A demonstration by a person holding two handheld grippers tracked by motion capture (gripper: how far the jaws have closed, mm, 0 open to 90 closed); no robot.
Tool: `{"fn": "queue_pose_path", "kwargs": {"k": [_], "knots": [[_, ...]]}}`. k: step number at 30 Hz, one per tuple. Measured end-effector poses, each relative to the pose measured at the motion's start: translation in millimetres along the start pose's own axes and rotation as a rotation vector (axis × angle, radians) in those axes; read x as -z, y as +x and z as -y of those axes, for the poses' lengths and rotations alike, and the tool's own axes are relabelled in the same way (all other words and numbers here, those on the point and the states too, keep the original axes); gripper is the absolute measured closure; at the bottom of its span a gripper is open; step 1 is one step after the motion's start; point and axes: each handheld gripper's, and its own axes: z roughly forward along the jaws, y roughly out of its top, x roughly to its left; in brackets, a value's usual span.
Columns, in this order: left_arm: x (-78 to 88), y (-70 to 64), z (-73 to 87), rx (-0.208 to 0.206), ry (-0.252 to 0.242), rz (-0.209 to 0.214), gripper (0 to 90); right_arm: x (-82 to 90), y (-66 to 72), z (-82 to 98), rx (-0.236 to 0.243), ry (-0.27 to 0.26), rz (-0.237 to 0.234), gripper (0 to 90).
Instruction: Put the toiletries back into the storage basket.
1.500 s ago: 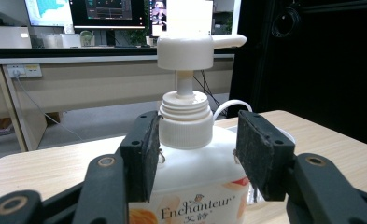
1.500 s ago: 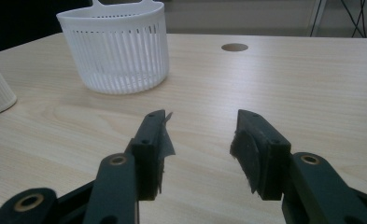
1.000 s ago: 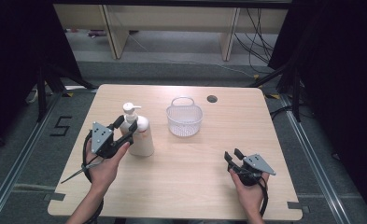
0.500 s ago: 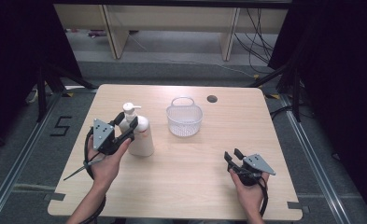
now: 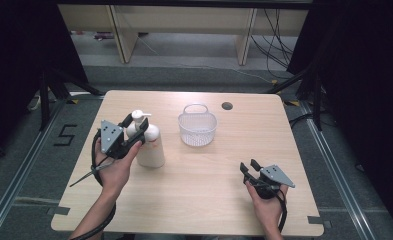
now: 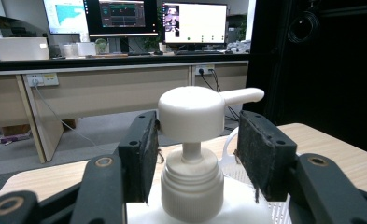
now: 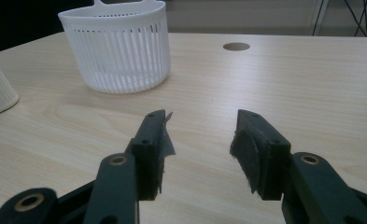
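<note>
The pump bottle [image 5: 150, 142] stands upright on the left half of the table [image 5: 209, 200], with the white basket [image 5: 198, 127] near it toward the middle. My left gripper [image 5: 136, 127] is up at the bottle's top: in the left gripper view the pump head [image 6: 191, 113] sits between my jaws, its spout pointing off to the right. The left pad looks to be just at the head's edge, the right pad stands clear of it, so the jaws are apart and I have no grip yet. My right gripper [image 5: 251, 168] rests low over the near right part of the table, well apart from bottle and basket, jaws apart with nothing between them. I'd judge this an early stage: the reach is made, but closing on the bottle and lifting it, perhaps toward the basket, are all left.
</note>
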Motion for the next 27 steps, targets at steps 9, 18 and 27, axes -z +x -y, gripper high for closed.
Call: {"fn": "queue_pose_path", "kwargs": {"k": [9, 18, 27], "knots": [[-6.2, -0.6, -2.9, -0.011, 0.014, -0.018, 52.2, 0.0, 0.0, -0.1, -0.007, 0.003, -0.011, 54.3], [-6.9, -0.2, -3.5, -0.011, 0.024, -0.034, 58.2, 0.5, 1.6, 0.0, -0.037, 0.015, -0.016, 54.3], [-6.7, 0.1, -3.6, 0.000, 0.020, -0.031, 59.0, 0.9, 1.8, -0.2, -0.036, 0.019, -0.013, 54.3]]}}
